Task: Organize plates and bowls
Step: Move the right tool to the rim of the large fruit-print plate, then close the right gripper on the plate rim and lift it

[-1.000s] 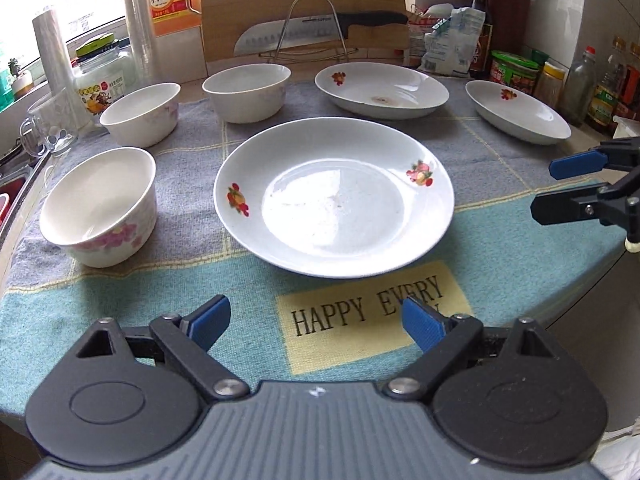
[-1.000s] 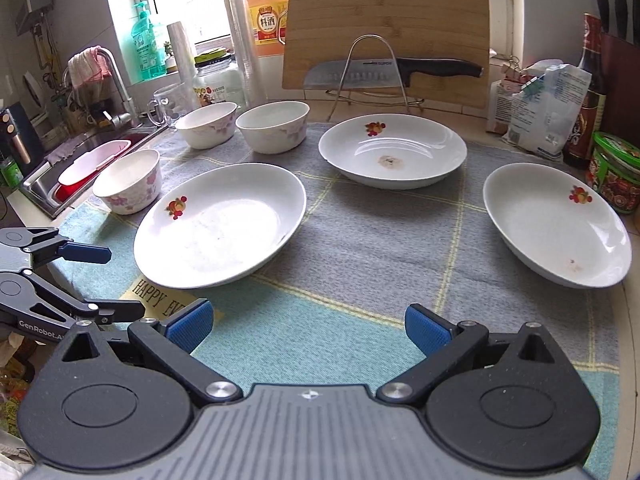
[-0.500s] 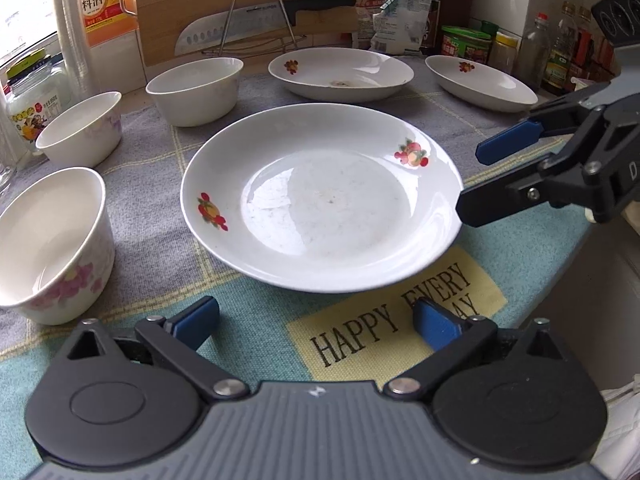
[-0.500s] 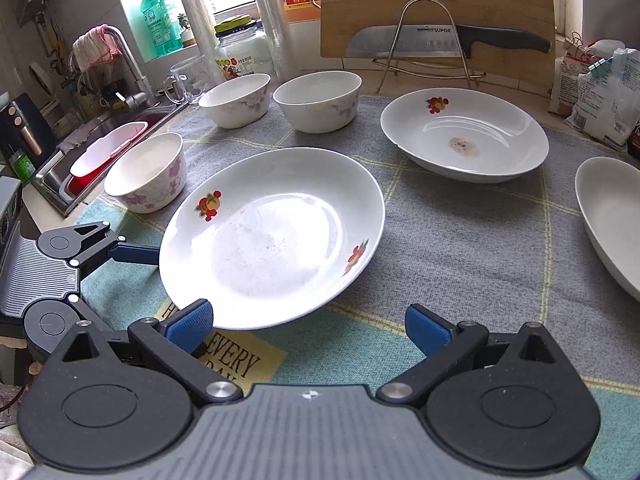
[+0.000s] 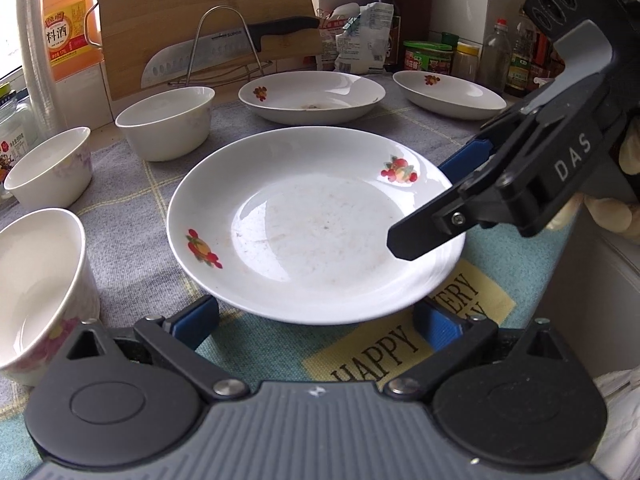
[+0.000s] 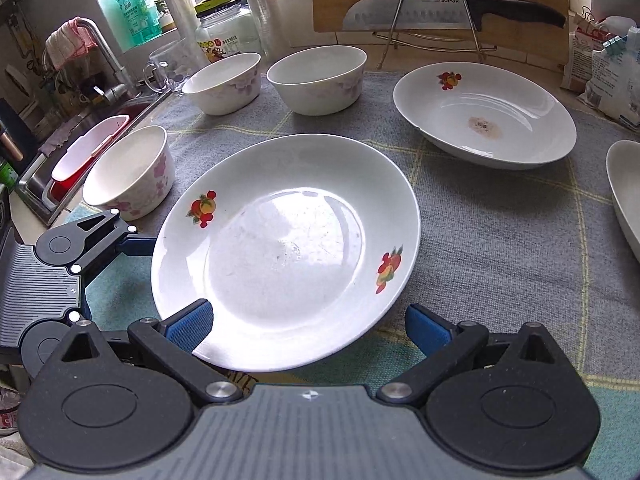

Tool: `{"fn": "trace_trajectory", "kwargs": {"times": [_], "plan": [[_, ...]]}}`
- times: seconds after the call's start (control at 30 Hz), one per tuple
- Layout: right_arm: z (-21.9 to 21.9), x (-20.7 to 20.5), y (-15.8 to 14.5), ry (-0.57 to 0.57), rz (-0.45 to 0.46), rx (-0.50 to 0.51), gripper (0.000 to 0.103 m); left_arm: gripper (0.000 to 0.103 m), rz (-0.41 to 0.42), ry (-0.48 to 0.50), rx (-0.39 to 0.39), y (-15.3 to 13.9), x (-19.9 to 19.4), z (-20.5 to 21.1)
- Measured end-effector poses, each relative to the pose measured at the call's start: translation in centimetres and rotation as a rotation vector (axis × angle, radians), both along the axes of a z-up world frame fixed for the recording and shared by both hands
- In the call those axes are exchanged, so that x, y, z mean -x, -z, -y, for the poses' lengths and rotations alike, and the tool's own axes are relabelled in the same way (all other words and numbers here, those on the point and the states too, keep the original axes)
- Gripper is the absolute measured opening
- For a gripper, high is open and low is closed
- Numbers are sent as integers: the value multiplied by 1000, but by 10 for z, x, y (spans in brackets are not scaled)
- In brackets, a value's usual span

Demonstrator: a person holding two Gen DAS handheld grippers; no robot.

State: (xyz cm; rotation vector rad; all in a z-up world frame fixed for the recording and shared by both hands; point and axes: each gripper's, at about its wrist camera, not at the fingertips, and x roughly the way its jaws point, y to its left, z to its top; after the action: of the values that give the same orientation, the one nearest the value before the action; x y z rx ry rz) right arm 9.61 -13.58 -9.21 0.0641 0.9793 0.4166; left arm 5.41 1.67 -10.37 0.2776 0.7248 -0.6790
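Note:
A large white plate [image 5: 316,224] with fruit decals lies on the cloth; it also shows in the right wrist view [image 6: 286,248]. My left gripper [image 5: 316,322] is open, its fingers straddling the plate's near rim. My right gripper [image 6: 306,326] is open at the plate's right rim; in the left wrist view its jaws stand above and below that rim [image 5: 436,200]. Two more plates [image 5: 312,96] [image 5: 448,94] lie at the back. Three bowls [image 5: 166,122] [image 5: 50,166] [image 5: 38,284] stand at the left.
A cutting board [image 5: 200,12] and a knife on a wire rack [image 5: 228,50] stand behind. Bottles and jars [image 5: 428,56] line the back right. A sink [image 6: 72,152] with a red tub lies left of the cloth. The counter edge is at the right.
Both grippers have moved in on the large plate: the left to its near rim, the right over its right rim. The plate has not moved.

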Motion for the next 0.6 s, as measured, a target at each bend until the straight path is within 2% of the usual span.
{"fn": "trace_trajectory", "kwargs": {"times": [0.3, 0.6], "plan": [[-1, -14, 7, 34, -44, -9, 103, 103, 38, 2, 34, 2, 3, -2], [3, -32, 7, -54, -49, -11, 103, 103, 37, -13, 29, 1, 3, -1]]}}
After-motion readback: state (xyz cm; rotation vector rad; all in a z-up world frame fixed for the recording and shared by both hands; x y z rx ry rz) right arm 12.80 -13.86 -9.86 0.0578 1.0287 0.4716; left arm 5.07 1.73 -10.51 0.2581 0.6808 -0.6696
